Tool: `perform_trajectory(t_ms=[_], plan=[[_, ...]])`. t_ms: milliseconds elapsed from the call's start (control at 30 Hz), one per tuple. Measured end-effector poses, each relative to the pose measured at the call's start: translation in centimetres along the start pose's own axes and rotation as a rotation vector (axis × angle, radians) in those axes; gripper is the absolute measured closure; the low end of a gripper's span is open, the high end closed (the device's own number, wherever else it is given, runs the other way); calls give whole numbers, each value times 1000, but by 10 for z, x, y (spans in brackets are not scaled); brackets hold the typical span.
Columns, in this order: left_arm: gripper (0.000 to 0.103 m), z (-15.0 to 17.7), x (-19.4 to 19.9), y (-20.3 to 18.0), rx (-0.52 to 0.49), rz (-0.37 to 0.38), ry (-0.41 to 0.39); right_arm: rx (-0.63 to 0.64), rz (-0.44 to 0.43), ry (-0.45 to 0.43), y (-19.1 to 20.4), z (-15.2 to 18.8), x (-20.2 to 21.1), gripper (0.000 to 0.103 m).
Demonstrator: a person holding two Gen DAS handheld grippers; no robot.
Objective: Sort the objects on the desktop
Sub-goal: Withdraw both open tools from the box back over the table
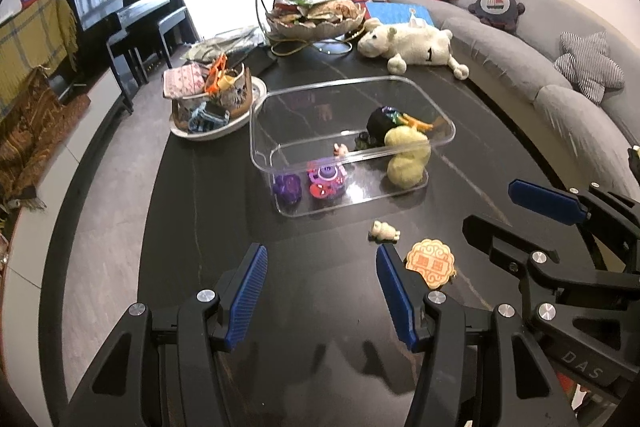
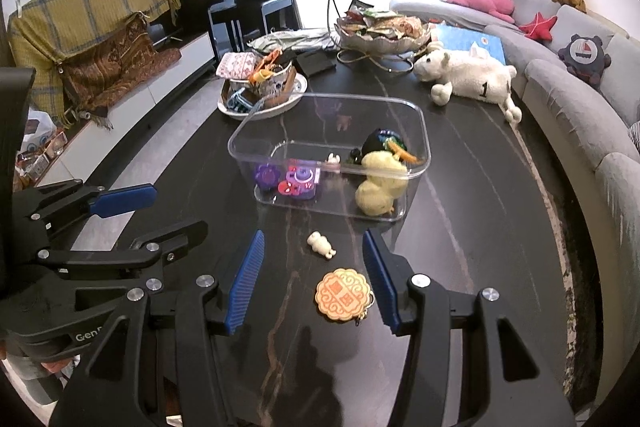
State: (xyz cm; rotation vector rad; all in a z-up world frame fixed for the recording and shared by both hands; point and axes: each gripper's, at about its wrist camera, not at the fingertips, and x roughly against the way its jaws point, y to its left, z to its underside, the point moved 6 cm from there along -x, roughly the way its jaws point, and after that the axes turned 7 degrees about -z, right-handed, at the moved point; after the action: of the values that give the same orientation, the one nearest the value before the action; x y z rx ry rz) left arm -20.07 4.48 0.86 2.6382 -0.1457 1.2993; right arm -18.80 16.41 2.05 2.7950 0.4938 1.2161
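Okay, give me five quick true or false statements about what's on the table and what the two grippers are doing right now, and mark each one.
1. The left gripper is open and holds nothing. True.
2. The mooncake-shaped charm is inside the clear bin. False: it lies on the dark table, between the right gripper fingers.
3. The yellow plush duck sits in the clear bin. True.
4. The small white figurine is gripped by the right gripper. False: it lies loose on the table in front of the bin.
5. The white plush sheep is on the sofa. False: it lies on the table.
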Motion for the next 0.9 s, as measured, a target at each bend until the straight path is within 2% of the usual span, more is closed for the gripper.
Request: perform_trajectory(t_ms=[900], plan=[[50,27,-31,-9,-23,-6,85,-50,-21,62,-6,33,-27,55]])
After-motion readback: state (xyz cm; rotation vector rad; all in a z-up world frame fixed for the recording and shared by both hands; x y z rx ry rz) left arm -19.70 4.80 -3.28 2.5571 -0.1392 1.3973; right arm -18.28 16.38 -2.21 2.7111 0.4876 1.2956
